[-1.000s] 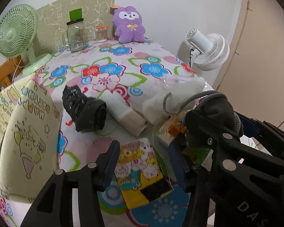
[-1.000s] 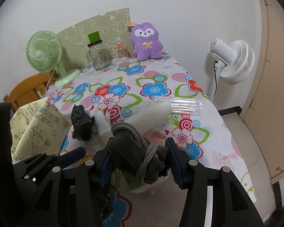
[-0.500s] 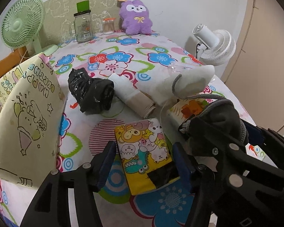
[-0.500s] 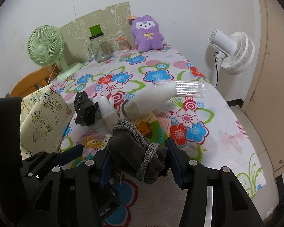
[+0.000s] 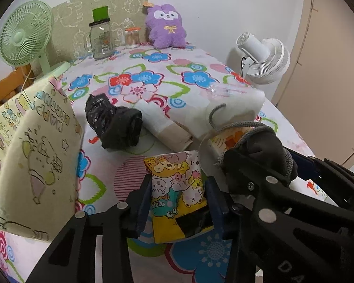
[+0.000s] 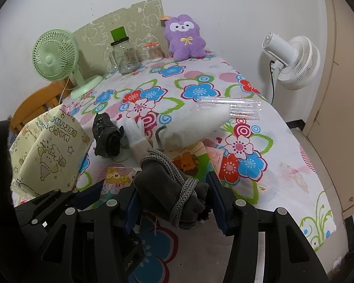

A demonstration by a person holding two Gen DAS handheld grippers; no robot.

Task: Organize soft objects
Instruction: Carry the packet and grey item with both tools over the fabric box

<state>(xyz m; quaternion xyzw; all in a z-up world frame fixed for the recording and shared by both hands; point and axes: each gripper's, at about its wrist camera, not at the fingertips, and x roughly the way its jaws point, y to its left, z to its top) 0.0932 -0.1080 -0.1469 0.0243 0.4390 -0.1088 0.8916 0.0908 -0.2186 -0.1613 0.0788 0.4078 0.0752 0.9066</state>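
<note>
Left wrist view is showing the worktop (image 5: 167,75) under its flowered cloth, with a cream cartoon-print bag (image 5: 35,151) standing at the left edge. A white padded roll (image 5: 233,108) is lying across a beige-and-white roll (image 5: 162,127), which is touching a crumpled black plastic bundle (image 5: 115,122). The left tongs (image 5: 178,198) are squeezing a cartoon-print pouch (image 5: 177,188) from both sides (its near end resting on the cloth). In the right wrist view, the right tongs (image 6: 172,200) are clamping a dark grey fabric bundle (image 6: 167,191) bound with grey cord (image 6: 184,195), held above the worktop's near edge.
</note>
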